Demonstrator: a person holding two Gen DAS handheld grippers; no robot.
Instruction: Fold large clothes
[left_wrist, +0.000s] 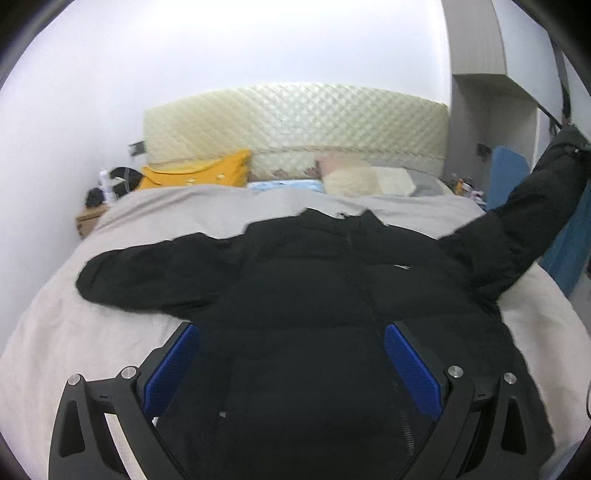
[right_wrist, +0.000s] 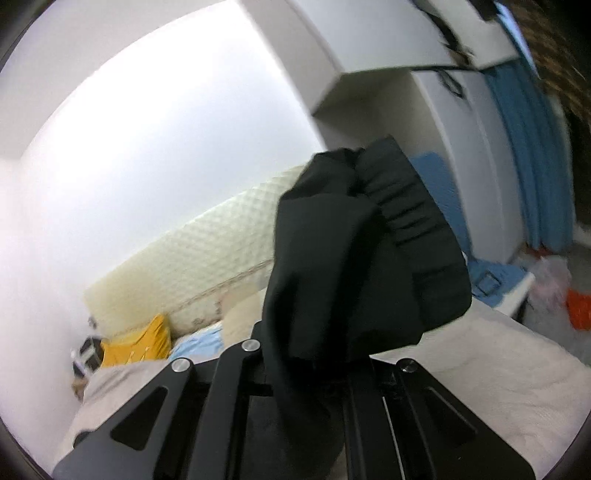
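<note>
Left wrist view: left gripper (left_wrist: 291, 343) wide open, empty, above black puffer jacket (left_wrist: 314, 295) on beige bed cover (left_wrist: 92, 332); right gripper (right_wrist: 325, 373) clamps elastic-cuffed sleeve (right_wrist: 369, 258), raised; sleeve fold in hand; next, carry sleeve across chest.

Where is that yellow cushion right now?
The yellow cushion leans against the quilted headboard at the bed's far left in the left wrist view, beyond the black jacket.

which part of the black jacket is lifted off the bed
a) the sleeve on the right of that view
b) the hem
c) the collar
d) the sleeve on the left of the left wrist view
a: the right-side sleeve rises off the bed, its cuff clamped in the right tongs, while the rest of the jacket lies flat.
</note>
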